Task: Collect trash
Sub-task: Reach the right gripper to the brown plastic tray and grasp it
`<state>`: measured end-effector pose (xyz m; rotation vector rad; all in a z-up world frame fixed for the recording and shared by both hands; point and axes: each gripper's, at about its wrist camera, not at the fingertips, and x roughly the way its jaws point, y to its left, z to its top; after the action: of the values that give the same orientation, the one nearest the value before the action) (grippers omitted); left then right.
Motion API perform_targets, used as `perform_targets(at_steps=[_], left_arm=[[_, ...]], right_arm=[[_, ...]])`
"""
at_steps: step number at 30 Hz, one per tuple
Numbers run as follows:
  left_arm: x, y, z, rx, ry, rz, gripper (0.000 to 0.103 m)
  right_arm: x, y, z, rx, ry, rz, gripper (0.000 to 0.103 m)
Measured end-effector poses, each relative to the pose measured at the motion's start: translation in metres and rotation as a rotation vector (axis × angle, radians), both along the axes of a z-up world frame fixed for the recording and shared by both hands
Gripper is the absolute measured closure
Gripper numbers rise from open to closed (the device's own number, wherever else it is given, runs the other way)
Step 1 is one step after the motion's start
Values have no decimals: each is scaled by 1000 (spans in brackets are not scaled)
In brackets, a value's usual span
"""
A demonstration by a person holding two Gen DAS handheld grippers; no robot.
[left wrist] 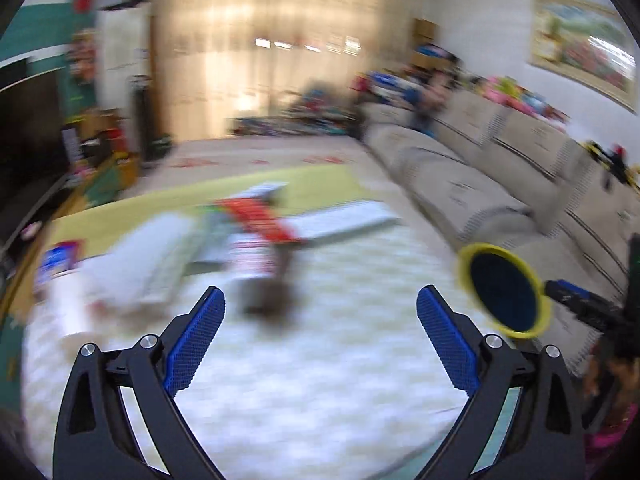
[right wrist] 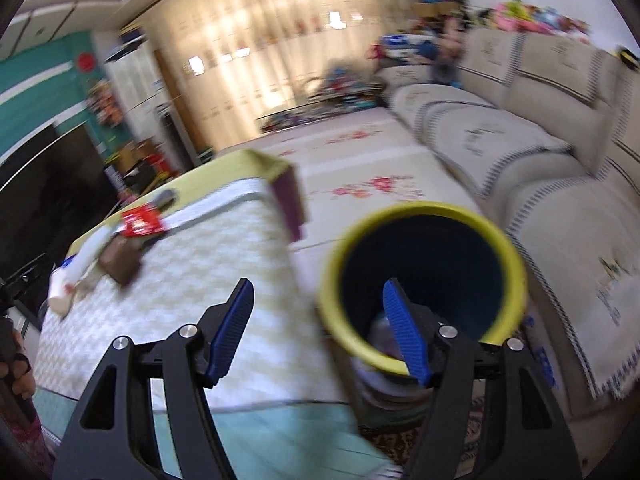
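Low worktop point(right wrist: 224, 280) with a pale chevron-pattern cloth, beige sofa point(right wrist: 520, 152) along the right, cream curtains point(left wrist: 280, 40) behind. My left hand-held gripper point(left wrist: 320, 308) gapes wide, empty, above the cloth. My right hand-held gripper point(right wrist: 318, 300) straddles the yellow-rimmed dark-blue cylindrical bin point(right wrist: 420, 276), 1 finger inside; grip unclear. Blurred red wrapper point(right wrist: 140, 222) lies on the worktop's far-left part.

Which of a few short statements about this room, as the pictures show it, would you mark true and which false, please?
1. The left hand-held gripper stands open with nothing between its fingers. True.
2. The bin has a red rim. False: its rim is yellow.
3. A red wrapper lies on the table. True.
4. The sofa is black. False: it is beige.
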<state>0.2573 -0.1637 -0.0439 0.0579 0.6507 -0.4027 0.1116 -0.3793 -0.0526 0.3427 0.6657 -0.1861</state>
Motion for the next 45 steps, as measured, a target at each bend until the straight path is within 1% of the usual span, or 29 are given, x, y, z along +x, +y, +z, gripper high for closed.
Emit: perform_targets(at_steps=[2,4,6,9,11,13,15,16,17,19,22,26,32,35,38,40,42,43,45], left_arm=[[7,45,-6,10,-15,101,7],[16,83,-13,-1,-26,173,7],[23,110,-20,-8,-36,223,7],[36,138,-36,-17,-53,263,7],[40,145,-47,-28,-42,254,7],[45,144,-55,-46,-24,230,7],[47,136,-61,-58,-5,206,7],[49,134,-64,-62,9,192,7],[50,133,-66,-66,15,183,7],[48,130,-67,-76,17,178,7],[46,129,-64,-81,19,187,7],[49,134,-66,-98,24,203,7],[47,134,-68,-82,9,211,7],[46,131,-68,-76,6,203,7],[46,127,-69,-64,7,192,7],[45,125,-70,-57,5,184,7],[44,123,-69,-52,4,179,7],[44,123,-69,-52,4,178,7],[44,123,-69,-50,4,178,7]], right_arm=[[18,28,6,-12,-4,53,39],[39,60,10,-8,-9,115,39],[60,92,12,-5,-11,171,39],[86,131,12,-7,-1,247,39],[106,158,11,-5,1,317,39],[123,177,13,-36,3,364,39],[141,192,14,-84,2,442,38],[147,197,14,-110,5,471,34],[153,201,13,-139,7,497,32],[163,206,9,-229,5,565,32],[172,209,0,-298,21,612,32],[189,201,-12,-259,36,673,31],[207,201,-20,-208,43,769,31],[209,208,-22,-226,42,798,31],[210,213,-24,-213,35,829,32],[210,216,-25,-211,32,845,37],[213,219,-28,-206,39,863,39],[215,221,-30,-207,42,865,45],[216,222,-31,-205,45,862,45]])
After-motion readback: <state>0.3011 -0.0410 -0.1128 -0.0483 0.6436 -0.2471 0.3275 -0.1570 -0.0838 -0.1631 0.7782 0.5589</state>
